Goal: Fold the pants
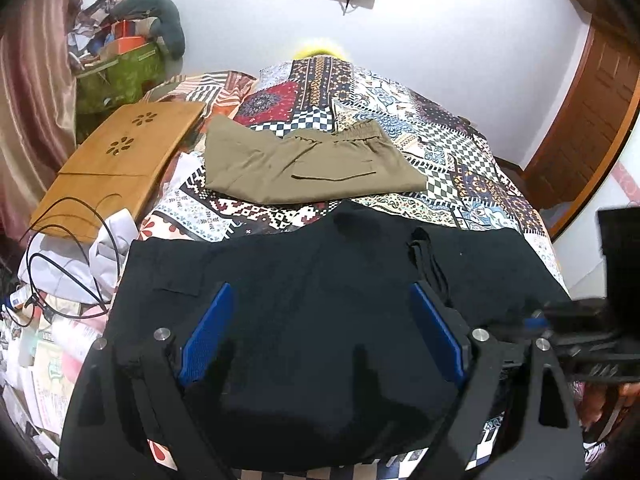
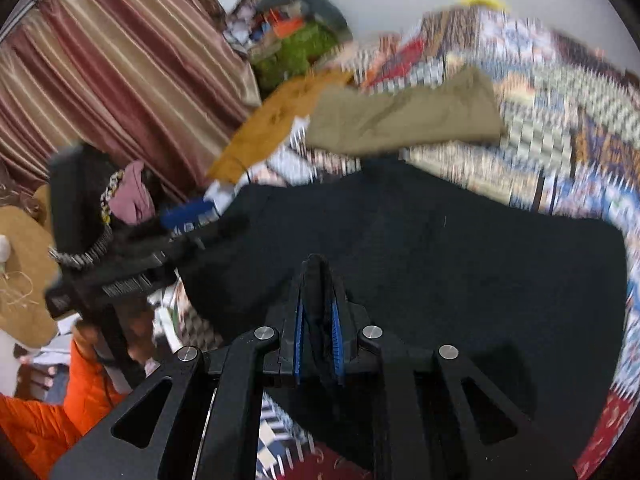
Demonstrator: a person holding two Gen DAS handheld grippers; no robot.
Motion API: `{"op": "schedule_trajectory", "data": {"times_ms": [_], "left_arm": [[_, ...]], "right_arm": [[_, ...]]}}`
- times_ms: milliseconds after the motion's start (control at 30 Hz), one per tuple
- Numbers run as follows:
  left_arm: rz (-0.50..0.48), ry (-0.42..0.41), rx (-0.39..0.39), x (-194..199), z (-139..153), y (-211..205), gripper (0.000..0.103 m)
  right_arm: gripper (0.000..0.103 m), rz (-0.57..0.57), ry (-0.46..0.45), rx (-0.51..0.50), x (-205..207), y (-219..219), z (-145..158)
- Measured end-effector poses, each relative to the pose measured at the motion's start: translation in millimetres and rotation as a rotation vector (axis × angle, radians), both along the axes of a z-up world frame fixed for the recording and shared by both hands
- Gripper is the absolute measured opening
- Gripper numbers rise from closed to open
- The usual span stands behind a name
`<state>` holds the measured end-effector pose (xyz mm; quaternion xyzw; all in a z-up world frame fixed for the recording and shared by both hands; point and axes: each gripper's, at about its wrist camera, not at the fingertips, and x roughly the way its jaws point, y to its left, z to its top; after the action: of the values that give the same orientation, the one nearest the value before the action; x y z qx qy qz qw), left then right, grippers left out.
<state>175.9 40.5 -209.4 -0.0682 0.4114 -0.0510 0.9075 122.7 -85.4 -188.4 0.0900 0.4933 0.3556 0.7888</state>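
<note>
so here's where i'm at with folding. the black pants (image 1: 320, 320) are spread across the near edge of the bed (image 1: 460, 152), on the patchwork bedspread, and they look about half done to me: the shape is a wide rough block, not a neat packet, with a strap or drawstring lying loose on top.

my left gripper (image 1: 320, 332) is spread wide, blue pads well apart, hovering over the middle of the black fabric and gripping nothing. my right gripper (image 2: 318, 320) is pinched nearly closed with a ridge of black cloth between the pads, so i'd say it has hold of the pants near their near edge. that view is blurry, so i can't tell which edge or layer it has.

further up the bed, toward the far edge, a pair of khaki pants (image 1: 308, 164) already lies folded flat, next to a wooden lap tray (image 1: 120, 160) at the left edge.

my guess at what's left: another fold or two on the black pair, then smoothing.
</note>
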Motion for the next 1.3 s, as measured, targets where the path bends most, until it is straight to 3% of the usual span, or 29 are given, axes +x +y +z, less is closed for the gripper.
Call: {"op": "schedule_trajectory", "data": {"times_ms": [100, 200, 333, 500, 633, 700, 833, 967, 1133, 1300], "left_arm": [[-0.014, -0.005, 0.015, 1, 3, -7, 0.089], [-0.029, -0.011, 0.030, 2, 7, -15, 0.089], [-0.065, -0.027, 0.053, 6, 16, -31, 0.089], [-0.133, -0.038, 0.068, 13, 22, -63, 0.089], [-0.208, -0.019, 0.093, 20, 15, -96, 0.089], [-0.244, 0.002, 0.102, 23, 8, -111, 0.089], [-0.308, 0.055, 0.134, 27, -12, -139, 0.089], [-0.348, 0.127, 0.201, 26, -42, -160, 0.089], [-0.351, 0.121, 0.223, 15, -50, -159, 0.090], [-0.345, 0.117, 0.225, 7, -48, -153, 0.090]], "right_arm": [[0.016, 0.009, 0.069, -0.034, -1, 0, -15], [0.029, 0.029, 0.089, -0.026, -3, -1, -12], [0.051, 0.014, -0.041, -0.042, -9, -15, 23], [0.055, -0.095, -0.237, -0.116, -10, -52, 62], [0.055, -0.213, -0.322, -0.254, -2, -84, 61], [0.055, -0.247, -0.303, -0.295, 1, -98, 49], [0.055, -0.265, -0.180, -0.317, 3, -114, 7], [0.055, -0.246, -0.091, -0.306, -19, -125, -26], [0.055, -0.283, -0.069, -0.223, -44, -148, -30], [0.055, -0.300, -0.071, -0.217, -59, -149, -27]]}}
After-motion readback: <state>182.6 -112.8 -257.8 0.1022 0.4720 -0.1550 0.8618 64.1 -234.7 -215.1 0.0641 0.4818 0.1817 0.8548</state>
